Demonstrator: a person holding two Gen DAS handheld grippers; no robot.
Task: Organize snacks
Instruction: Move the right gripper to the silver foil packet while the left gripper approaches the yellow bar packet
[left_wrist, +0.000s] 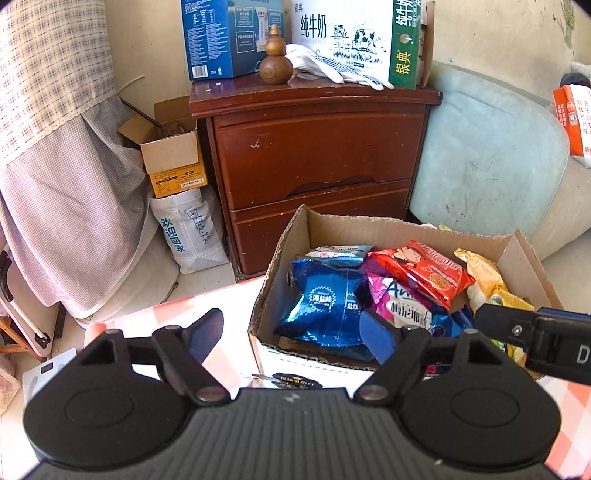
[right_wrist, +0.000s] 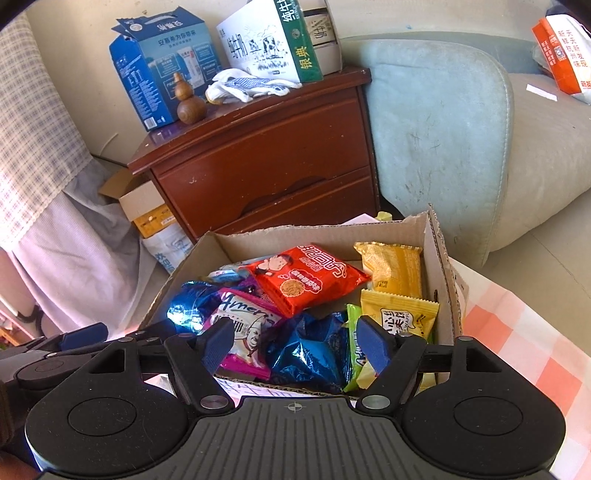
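Note:
An open cardboard box (left_wrist: 271, 277) (right_wrist: 441, 266) stands on the checked cloth and holds several snack packets. Among them are a blue foil packet (left_wrist: 325, 306) (right_wrist: 310, 350), a pink packet (left_wrist: 399, 302) (right_wrist: 243, 325), a red packet (left_wrist: 424, 269) (right_wrist: 310, 280), two yellow packets (right_wrist: 395, 269) and a green one (right_wrist: 354, 350). My left gripper (left_wrist: 291, 325) is open astride the box's near left corner and holds nothing. My right gripper (right_wrist: 295, 336) is open over the near edge, above the blue and pink packets, its pads clear of them. Its finger (left_wrist: 517, 325) shows in the left wrist view.
A brown nightstand (left_wrist: 314, 147) stands behind the box, with milk cartons (left_wrist: 354, 37), a blue box (left_wrist: 221, 37), a wooden gourd (left_wrist: 275, 62) and gloves on top. A pale blue sofa arm (left_wrist: 480, 158) is to the right. Small cardboard boxes (left_wrist: 173, 158) sit on the floor at left.

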